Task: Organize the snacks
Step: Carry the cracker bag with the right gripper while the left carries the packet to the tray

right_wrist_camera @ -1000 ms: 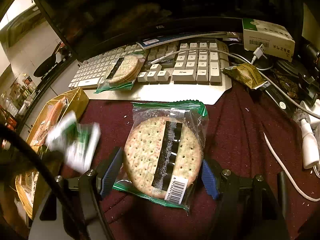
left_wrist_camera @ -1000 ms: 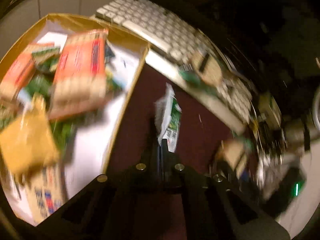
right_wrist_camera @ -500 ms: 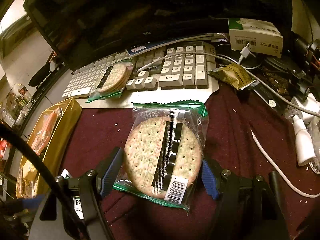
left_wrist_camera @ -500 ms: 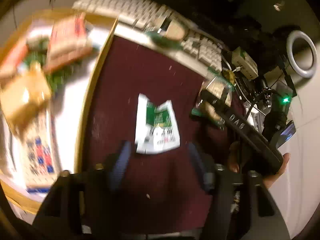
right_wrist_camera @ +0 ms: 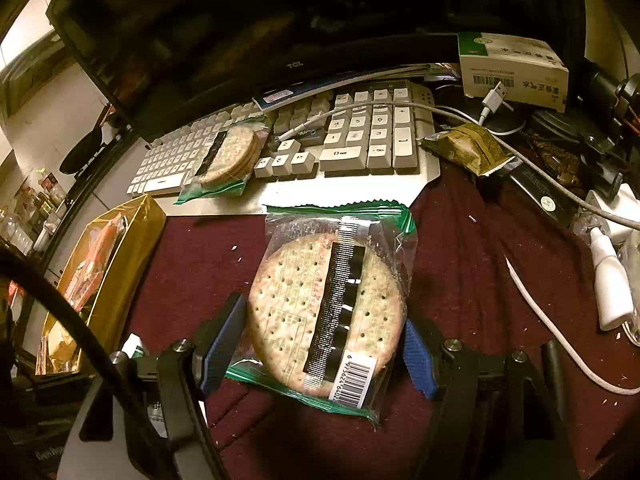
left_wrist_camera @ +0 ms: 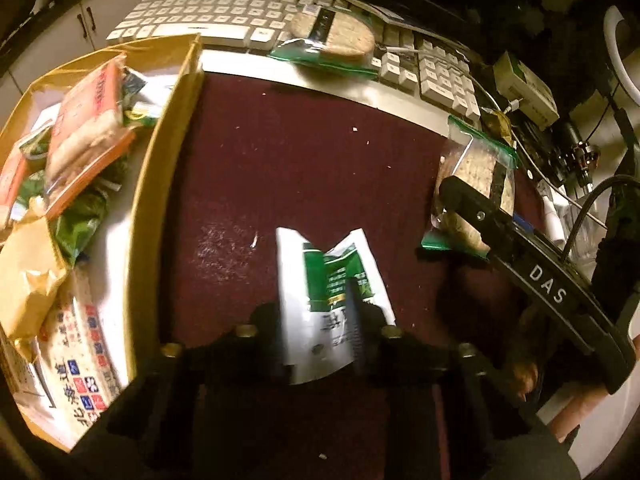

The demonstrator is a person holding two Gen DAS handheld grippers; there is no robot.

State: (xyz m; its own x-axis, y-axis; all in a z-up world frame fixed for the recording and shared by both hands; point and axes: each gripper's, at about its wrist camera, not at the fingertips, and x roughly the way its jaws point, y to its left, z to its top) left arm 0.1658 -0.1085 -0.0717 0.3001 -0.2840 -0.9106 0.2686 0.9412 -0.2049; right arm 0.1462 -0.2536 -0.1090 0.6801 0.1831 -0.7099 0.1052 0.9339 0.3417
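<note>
Cracker pack (right_wrist_camera: 328, 312) sits between the right tool's (right_wrist_camera: 324, 344) wide-open fingers: brittle, take it gently by the sides. Left tool (left_wrist_camera: 320, 320) pinches a light, crinkly sachet (left_wrist_camera: 328, 296).

Close wrist views, shared keyboard (left_wrist_camera: 224, 12)

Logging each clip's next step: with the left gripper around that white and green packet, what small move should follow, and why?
Probably lift the white and green packet and carry it left over the wall of the gold box. The left gripper looks closed on it, the packet buckled between the fingers, and the other snacks already lie in that box. The right gripper only brackets the cracker pack, jaws open.
</note>
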